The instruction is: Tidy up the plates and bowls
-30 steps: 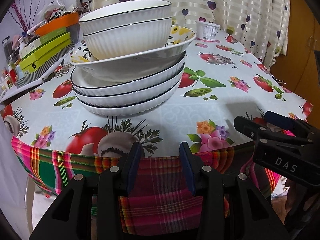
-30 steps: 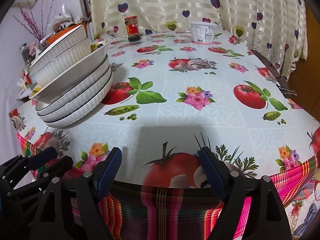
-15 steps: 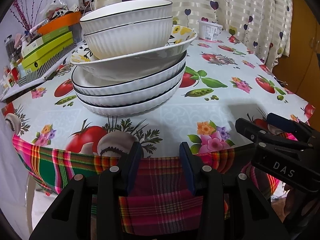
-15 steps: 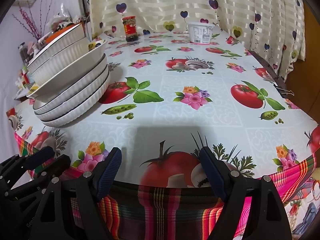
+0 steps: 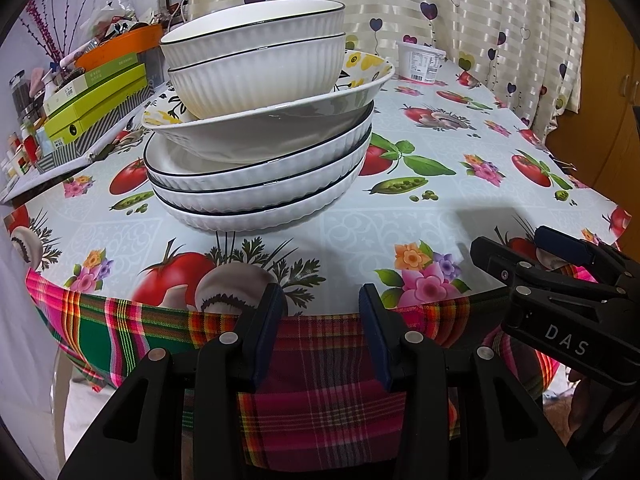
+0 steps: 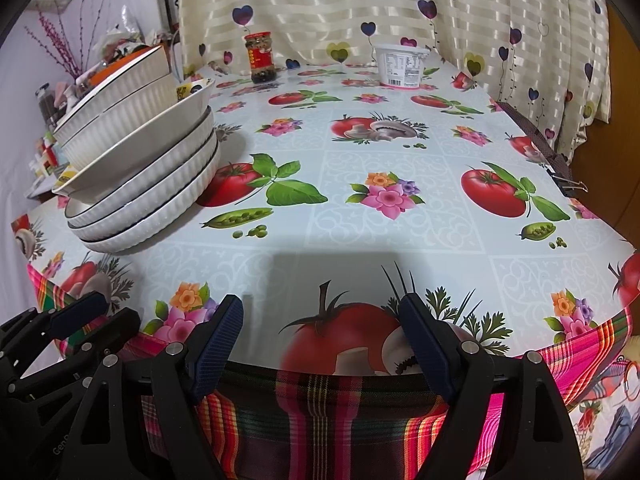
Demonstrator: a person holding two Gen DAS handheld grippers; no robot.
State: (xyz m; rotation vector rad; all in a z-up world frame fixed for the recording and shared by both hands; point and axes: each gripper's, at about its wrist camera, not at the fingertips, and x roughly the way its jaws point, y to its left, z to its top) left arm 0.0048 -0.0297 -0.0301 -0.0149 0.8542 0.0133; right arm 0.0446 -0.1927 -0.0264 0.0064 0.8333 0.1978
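Bowls: two ribbed (image 5: pixel 256 60) atop one floral plate (image 5: pixel 280 120) and three ribbed plates (image 5: pixel 256 188); both tongs (image 5: pixel 322 316) (image 6: pixel 322 324) gape, empty.

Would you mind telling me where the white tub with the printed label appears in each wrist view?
Left wrist view: white tub stands upper right of centre, by the curtain, right of the bowl stack.
Right wrist view: white tub stands top centre-right, right of the jar.
Shared landmark: the bowl stack.
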